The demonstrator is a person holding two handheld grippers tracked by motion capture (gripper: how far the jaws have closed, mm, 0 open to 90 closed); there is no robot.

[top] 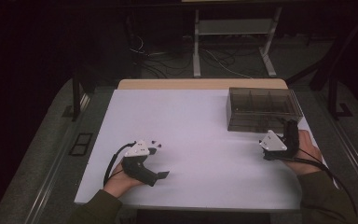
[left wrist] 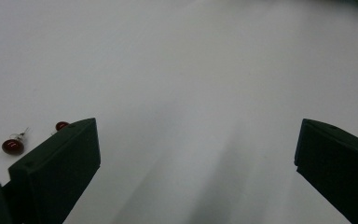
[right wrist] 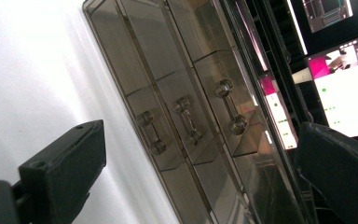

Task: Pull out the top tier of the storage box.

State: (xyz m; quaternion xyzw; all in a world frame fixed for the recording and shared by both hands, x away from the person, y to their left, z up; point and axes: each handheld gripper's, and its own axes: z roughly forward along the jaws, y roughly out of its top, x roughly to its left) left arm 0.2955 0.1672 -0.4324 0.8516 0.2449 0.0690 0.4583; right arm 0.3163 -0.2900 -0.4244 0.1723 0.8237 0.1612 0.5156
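Right gripper view: 3-drawer smoky box (right wrist: 186, 116)

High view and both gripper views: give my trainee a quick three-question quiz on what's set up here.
1. True or false: the smoky transparent plastic drawer box stands at the table's far right, just ahead of the right gripper.
2. How many small round red earrings lie on the white table beside the left gripper's jaws?
A. one B. two C. four
3. Fill in: the box front shows ___ clear drawer handles side by side.

Key: 1 true; 2 B; 3 three.
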